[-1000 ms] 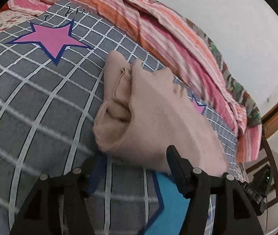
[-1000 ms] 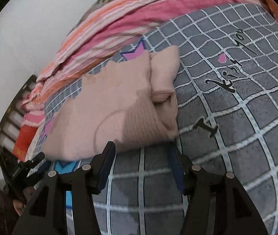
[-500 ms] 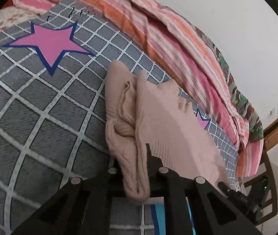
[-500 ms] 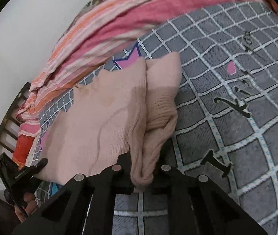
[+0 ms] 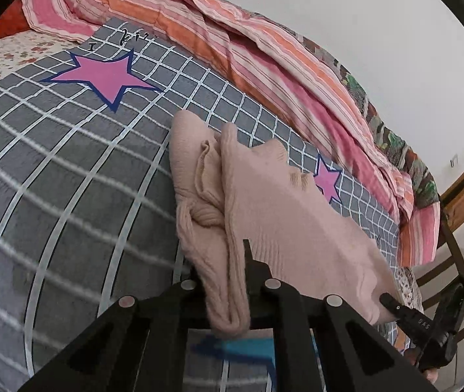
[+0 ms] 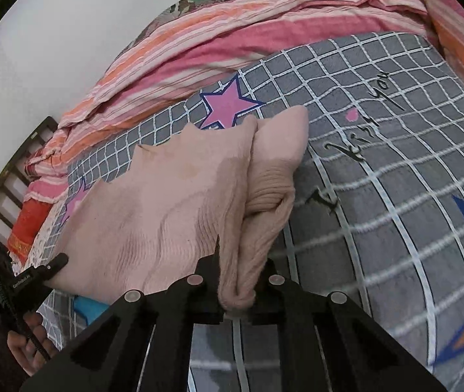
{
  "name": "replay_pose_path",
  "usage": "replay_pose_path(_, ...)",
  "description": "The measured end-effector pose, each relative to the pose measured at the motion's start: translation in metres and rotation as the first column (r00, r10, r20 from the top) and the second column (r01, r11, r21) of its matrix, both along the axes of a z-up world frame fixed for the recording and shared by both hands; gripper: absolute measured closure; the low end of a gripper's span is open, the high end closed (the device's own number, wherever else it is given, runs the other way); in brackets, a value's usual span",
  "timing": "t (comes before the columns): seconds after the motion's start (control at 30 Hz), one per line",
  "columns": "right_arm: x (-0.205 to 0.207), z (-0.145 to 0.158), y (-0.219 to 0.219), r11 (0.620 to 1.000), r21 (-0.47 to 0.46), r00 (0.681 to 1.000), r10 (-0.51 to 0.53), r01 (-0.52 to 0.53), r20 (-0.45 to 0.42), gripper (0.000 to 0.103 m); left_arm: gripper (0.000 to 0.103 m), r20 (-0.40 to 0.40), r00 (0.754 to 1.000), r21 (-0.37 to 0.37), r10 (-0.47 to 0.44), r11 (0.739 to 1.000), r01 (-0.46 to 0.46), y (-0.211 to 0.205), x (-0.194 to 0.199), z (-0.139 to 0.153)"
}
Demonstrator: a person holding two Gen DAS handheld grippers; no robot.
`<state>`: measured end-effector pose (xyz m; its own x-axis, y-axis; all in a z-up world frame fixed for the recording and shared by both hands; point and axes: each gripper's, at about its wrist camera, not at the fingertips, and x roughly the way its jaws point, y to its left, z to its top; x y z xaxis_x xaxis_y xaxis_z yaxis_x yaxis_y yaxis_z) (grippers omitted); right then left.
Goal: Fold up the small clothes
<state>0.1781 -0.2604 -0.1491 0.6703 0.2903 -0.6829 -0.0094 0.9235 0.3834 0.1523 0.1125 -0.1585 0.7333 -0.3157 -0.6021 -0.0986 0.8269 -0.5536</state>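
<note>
Pink garment: a dusty-pink knitted garment (image 5: 284, 215) lies partly folded on a bed, its near edge raised off the cover at two corners.
Left gripper: the left gripper (image 5: 228, 281) has its black jaws closed tight on a bunched, doubled-over fold at one near corner of the knit.
Right gripper: the right gripper (image 6: 236, 281) is likewise clamped on a thick roll of the same garment (image 6: 173, 209) at the other near corner.
Garment layout: from each pinch the fabric runs away from the camera; a rolled, ribbed part, possibly a sleeve or cuff, sits along one side of the flatter panel.
Bed cover: a grey blanket (image 5: 68, 176) with a white grid, pink stars and black script lies beneath the knit.
Bedding behind: a crumpled quilt (image 5: 264, 65) striped in pink, orange and white is heaped along the far edge, against a pale wall.
Other details: a person's hand (image 6: 25, 343) shows at the lower left of the right wrist view, holding the other tool's handle.
</note>
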Motion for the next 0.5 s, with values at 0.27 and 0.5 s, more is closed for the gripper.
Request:
replay_pose_path(0.27, -0.038, 0.001, -0.010, 1.000, -0.006, 1.000, 0.002, -0.002, 0.013, 0.094, 0.093, 0.003, 1.000, -0.001, -0.001, 1.000, 0.001, -0.006, -0.037, 0.000)
replay_pose_path(0.5, -0.058, -0.002, -0.014, 1.000, -0.025, 1.000, 0.017, -0.017, -0.005, 0.092, 0.087, -0.017, 1.000, 0.024, 0.008, 1.000, -0.007, -0.009, -0.049, -0.004)
